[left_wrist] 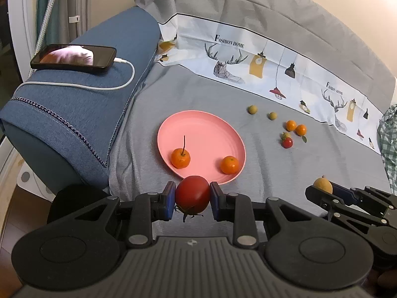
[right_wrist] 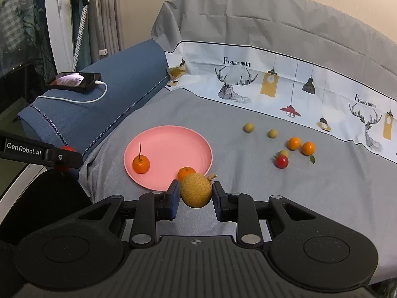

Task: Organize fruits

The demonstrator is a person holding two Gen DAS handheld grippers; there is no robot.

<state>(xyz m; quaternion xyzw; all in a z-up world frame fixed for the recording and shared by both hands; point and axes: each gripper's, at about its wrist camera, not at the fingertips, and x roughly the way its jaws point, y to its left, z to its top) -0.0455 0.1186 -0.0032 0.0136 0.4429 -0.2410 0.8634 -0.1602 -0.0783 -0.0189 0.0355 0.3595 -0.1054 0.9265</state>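
**Both tongs loaded beside the pink plate**

Left wrist view: the left tongs (left_wrist: 192, 200) are closed on a red tomato (left_wrist: 192, 193), blue pads pressing its two sides, its stem hanging below. It hovers at the near rim of the pink plate (left_wrist: 198, 129), which lies on a grey sheet (left_wrist: 273, 173) and carries two tangerines, one with a long stem (left_wrist: 180, 158) and one near the right rim (left_wrist: 230, 165). Farther right on the sheet lie two small green fruits (left_wrist: 252, 109), two more tangerines (left_wrist: 290, 125) and a small red tomato (left_wrist: 287, 142). A phone (left_wrist: 74, 55) on its cable rests on the blue armrest (left_wrist: 74, 114).

Right wrist view: the right tongs (right_wrist: 196, 195) clamp a rough yellow-orange fruit (right_wrist: 196, 190) just off the plate's (right_wrist: 173, 139) near right edge. The loose fruits lie well apart to the right.
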